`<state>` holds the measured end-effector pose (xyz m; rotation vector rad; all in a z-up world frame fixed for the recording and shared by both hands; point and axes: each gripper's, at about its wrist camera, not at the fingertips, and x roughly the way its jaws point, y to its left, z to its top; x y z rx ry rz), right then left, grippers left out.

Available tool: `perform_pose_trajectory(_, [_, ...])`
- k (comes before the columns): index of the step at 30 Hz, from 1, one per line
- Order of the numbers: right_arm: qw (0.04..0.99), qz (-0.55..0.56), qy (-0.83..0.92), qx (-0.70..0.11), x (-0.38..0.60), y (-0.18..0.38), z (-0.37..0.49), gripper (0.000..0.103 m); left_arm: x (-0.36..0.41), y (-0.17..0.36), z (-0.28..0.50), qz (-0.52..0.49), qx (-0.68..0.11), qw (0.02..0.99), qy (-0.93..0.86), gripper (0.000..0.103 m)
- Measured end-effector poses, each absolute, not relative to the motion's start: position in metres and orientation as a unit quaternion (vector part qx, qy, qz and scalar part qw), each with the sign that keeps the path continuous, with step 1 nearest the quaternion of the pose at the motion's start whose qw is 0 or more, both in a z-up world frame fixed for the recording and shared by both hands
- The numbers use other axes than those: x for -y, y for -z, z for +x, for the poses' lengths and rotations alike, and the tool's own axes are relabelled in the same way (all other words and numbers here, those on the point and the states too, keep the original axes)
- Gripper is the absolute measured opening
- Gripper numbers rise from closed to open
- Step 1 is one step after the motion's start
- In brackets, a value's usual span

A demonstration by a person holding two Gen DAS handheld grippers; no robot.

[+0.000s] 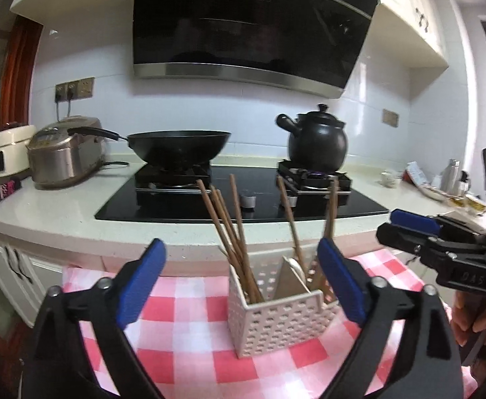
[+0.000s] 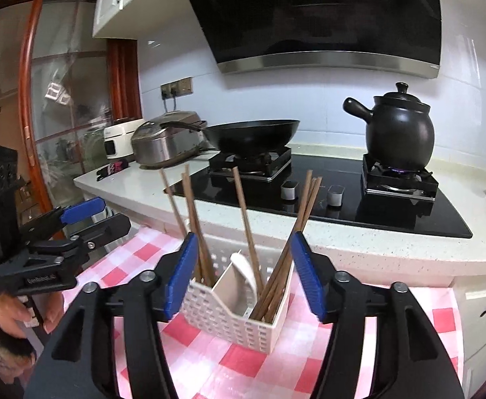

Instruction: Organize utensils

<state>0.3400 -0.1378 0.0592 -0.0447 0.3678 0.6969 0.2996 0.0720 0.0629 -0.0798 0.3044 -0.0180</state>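
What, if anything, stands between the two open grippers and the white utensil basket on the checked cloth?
Nothing visible does. The left gripper and right gripper both stand open and empty just short of the utensil basket, with only bare checked cloth between.

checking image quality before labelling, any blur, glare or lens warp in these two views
Left wrist view: counter edge bows from fisheye, spoon handle smeared. Right wrist view: chopsticks sharp, glare on glass door, corners black.
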Motion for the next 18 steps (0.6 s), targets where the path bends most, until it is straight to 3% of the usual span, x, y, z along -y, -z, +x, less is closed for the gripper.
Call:
perform_pose_trajectory(5, [0.908,-0.02,-0.379,-0.177,0.142,-0.05,0.326,0.075,-0.063,-0.058,0.285,-0.024,-0.148,0.988,0.026,0.098])
perform_pose_trajectory(18, [0.905,-0.012,-0.386,-0.179,0.148,-0.036,0.316,0.081,-0.06,-0.044,0.272,-0.026,-0.163,0.985,0.05,0.098])
